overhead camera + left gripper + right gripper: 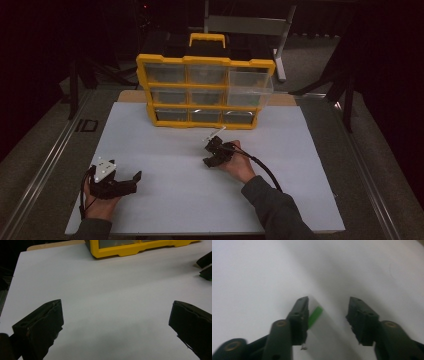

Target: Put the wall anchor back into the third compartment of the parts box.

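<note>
One drawer (pixel 250 86): is standing pulled out of the organizer (pixel 205 90).
Right gripper (pixel 328 312): half-open, a green-marked strip (pixel 315 316) lying between unpressed jaws.
Left gripper (pixel 116 317): being held wide, empty.
Remaining: strip is judged not yet stowed.

organizer (pixel 205 92) – rear of mat (pixel 165 200) | strip (pixel 315 316) btwn R gripper (pixel 327 312) jaws

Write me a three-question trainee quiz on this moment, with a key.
1. True or false: the left gripper has its fingers spread with nothing between them.
2. Which drawer of the yellow organizer sticks out? A top right; B bottom left; C middle.
3. What lies between the fingers of the right gripper?
Key: 1 true. 2 A, the top right drawer. 3 a small white piece with a green mark, not yet clamped.
</note>
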The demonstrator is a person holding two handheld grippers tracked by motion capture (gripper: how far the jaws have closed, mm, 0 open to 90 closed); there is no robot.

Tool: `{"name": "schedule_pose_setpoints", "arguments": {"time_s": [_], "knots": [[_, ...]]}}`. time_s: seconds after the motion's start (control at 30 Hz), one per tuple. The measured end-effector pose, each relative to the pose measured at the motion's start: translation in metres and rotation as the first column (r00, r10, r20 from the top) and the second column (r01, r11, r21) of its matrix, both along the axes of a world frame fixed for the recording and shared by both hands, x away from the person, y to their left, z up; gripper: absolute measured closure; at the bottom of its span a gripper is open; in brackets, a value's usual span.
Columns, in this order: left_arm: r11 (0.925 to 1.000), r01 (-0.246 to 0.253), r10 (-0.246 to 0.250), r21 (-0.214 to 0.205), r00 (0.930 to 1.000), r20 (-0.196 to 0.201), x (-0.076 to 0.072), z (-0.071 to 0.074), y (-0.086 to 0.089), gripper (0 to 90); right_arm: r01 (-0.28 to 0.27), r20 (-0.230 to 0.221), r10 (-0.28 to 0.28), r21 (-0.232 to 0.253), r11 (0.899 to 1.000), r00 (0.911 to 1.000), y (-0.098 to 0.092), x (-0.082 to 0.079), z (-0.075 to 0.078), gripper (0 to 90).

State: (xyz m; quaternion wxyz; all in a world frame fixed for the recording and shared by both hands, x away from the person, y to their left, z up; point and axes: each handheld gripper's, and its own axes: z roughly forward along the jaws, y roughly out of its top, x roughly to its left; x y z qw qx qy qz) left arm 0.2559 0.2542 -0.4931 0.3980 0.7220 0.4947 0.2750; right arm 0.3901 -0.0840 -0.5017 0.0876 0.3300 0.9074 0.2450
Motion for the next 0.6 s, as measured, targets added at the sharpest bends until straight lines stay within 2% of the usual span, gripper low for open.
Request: {"name": "schedule_pose_setpoints", "arguments": {"time_s": [0.17,0.33,0.6], "knots": [[1.0,0.0,0.0,0.001,1.0,0.0,0.0001,0.0,0.0,0.1,-0.012,-0.035,0.012,-0.01,1.0,0.9993,0.0005,-0.0018,0.0008,65.1],[1.0,0.0,0.0,0.001,1.0,0.0,0.0001,-0.0001,-0.0001,0.1,-0.016,-0.044,0.016,-0.017,1.0,0.9989,-0.0008,-0.0013,0.0015,75.7],[1.0,-0.001,0.001,0.003,1.0,-0.001,0.0001,-0.0001,-0.0005,0.1,-0.04,-0.041,0.038,-0.05,0.998,0.9984,-0.0008,-0.0011,0.0021,82.5]]}}
